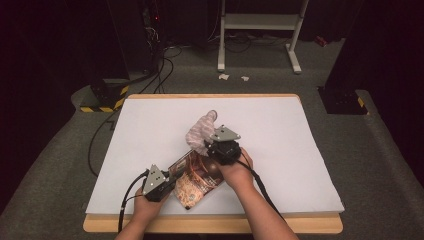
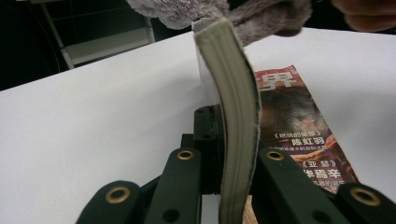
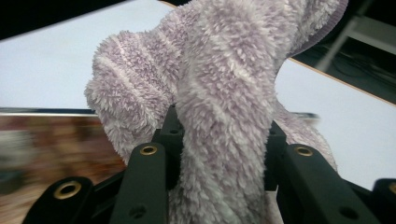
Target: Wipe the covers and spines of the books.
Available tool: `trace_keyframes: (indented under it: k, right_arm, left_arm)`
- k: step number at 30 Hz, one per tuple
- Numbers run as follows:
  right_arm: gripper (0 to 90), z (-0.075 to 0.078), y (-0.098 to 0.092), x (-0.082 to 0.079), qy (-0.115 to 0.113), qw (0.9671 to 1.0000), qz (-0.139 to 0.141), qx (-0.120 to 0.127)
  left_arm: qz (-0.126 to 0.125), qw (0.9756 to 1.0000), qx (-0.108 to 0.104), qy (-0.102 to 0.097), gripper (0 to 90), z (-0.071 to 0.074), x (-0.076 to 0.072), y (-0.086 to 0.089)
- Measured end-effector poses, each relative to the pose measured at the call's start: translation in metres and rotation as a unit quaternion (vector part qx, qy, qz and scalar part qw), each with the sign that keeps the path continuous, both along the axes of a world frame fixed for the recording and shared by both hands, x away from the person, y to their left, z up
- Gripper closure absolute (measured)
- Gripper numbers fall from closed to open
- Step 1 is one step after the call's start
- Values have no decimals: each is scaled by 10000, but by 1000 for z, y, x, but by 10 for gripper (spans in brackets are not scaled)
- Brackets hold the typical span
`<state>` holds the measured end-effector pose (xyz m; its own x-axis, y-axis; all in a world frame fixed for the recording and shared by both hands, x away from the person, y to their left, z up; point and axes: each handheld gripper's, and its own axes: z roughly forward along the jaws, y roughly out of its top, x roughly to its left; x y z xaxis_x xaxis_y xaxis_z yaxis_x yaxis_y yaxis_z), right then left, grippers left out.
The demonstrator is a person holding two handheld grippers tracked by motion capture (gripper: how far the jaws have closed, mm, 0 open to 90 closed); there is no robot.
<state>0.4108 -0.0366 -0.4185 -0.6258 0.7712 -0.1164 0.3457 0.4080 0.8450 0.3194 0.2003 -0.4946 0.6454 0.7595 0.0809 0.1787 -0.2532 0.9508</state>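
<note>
Left claw [image 2: 224,186] clamped on lifted block of pages [image 2: 236,116] of magazine [image 1: 192,177], which lies open at near-middle of white surface [image 1: 280,150]. Right claw [image 3: 219,177] clamped on fuzzy lilac sock [image 3: 219,93], held just above magazine's far edge. Risks, as I judge: thin pages may slip from left grip and flop shut; sock is limp, could snag on the page edge or drop beside the magazine

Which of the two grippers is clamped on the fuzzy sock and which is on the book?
The right gripper holds the fuzzy lilac sock; the left gripper pinches the book by its page edge.
</note>
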Motion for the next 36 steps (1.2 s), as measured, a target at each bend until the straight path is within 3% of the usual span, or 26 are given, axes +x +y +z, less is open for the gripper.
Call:
trace_keyframes:
  k: [9,13,16,20,27,36]
  right_arm:
    - [645,-11,-27,49,138,9971,-722,-177]
    - [645,-12,-34,59,170,9952,-943,-215]
    - [646,-12,-36,60,164,9951,-944,-225]
    - [645,-8,-29,50,126,9964,-801,-241]
    - [645,2,-8,16,-107,9996,-222,-144]
    - [644,10,25,-36,-388,9977,550,-67]
  left_arm:
    - [4,10000,-1,4,835,0,0,0]
    - [-2,10000,-5,-5,835,0,0,0]
    - [-1,10000,36,-23,835,1,0,-1]
    - [7,10000,24,-11,835,1,0,-1]
    - [12,10000,2,-24,835,2,0,-1]
    - [38,10000,8,-11,835,2,0,-1]
